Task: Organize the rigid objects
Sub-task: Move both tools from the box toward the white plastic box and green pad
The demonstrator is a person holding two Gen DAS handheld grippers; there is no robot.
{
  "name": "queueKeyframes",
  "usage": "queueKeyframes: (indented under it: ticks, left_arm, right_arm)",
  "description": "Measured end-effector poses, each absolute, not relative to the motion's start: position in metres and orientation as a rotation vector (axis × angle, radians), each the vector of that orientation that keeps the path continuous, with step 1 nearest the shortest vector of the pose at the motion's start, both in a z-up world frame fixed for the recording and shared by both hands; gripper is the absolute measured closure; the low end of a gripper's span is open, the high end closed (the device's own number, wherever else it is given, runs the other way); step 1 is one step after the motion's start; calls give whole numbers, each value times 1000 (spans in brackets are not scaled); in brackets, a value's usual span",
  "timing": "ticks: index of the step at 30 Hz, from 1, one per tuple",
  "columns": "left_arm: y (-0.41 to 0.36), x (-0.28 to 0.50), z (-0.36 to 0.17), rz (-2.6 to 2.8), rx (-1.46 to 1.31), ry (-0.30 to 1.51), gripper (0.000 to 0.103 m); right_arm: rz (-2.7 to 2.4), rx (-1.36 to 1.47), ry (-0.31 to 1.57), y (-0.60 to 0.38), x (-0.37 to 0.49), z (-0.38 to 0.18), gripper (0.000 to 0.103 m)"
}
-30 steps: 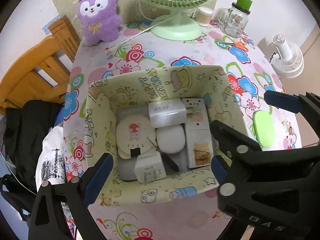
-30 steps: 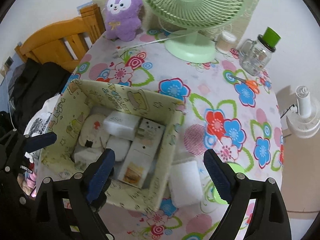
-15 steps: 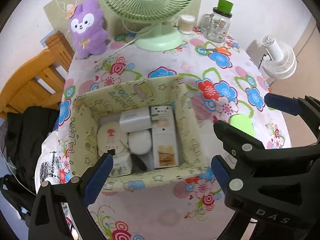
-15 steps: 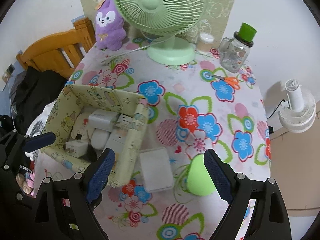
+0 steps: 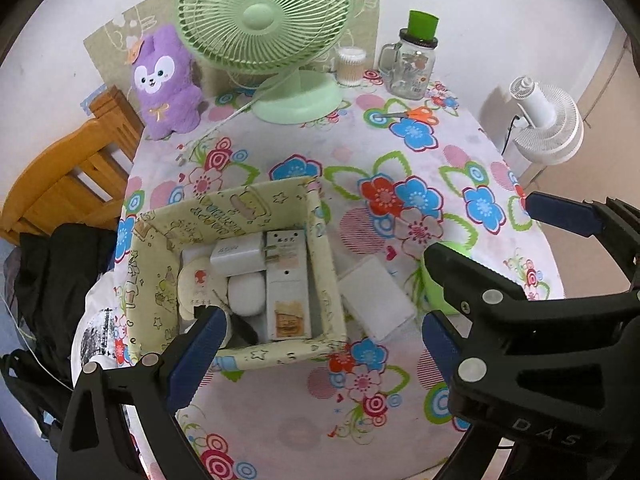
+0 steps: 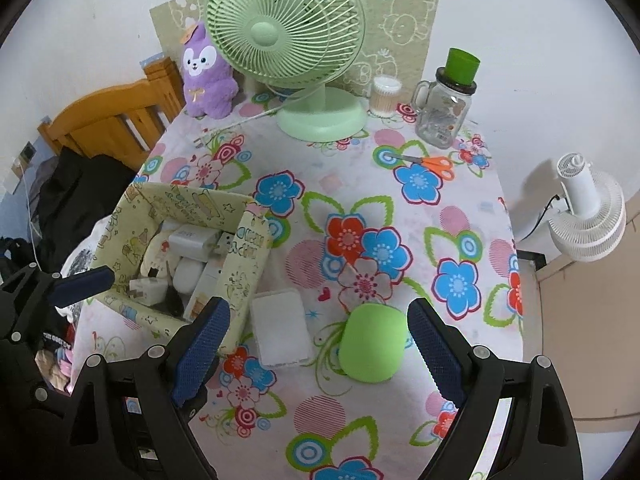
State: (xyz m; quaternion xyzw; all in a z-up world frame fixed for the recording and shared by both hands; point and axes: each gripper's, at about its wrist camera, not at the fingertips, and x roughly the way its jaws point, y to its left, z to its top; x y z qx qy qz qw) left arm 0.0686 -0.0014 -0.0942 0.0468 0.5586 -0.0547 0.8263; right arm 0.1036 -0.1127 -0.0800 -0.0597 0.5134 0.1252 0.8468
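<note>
A yellow patterned fabric box [image 5: 324, 280] [image 6: 244, 268] sits on the floral table and holds several white chargers, a plug strip and a round white case. A white rectangular case [image 5: 376, 300] [image 6: 282, 328] lies on the cloth just right of the box. A green oval object [image 6: 372, 342] [image 5: 434, 290] lies right of that. My left gripper [image 5: 320, 356] is open and empty above the box's near wall. My right gripper [image 6: 316, 344] is open and empty above the white case and the green object.
A green desk fan [image 6: 288, 40], a purple plush [image 6: 206, 76], a cotton swab jar [image 6: 385, 94], a glass mug with a green lid [image 6: 446, 112] and orange scissors [image 6: 434, 162] stand at the back. A wooden chair [image 6: 108, 124] is left; a white fan [image 6: 588, 216] stands right.
Both grippers have pulled back and up from the box. The white case and green object now show fully beside it. Both stay open and empty.
</note>
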Motion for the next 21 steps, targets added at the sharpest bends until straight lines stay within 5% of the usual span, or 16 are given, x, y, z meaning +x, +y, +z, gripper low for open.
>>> queueKeyframes:
  ticks: [21]
  left_arm:
    - [-53, 60, -93, -130, 75, 1161, 4]
  right_arm:
    - [272, -126, 1069, -167, 97, -77, 11]
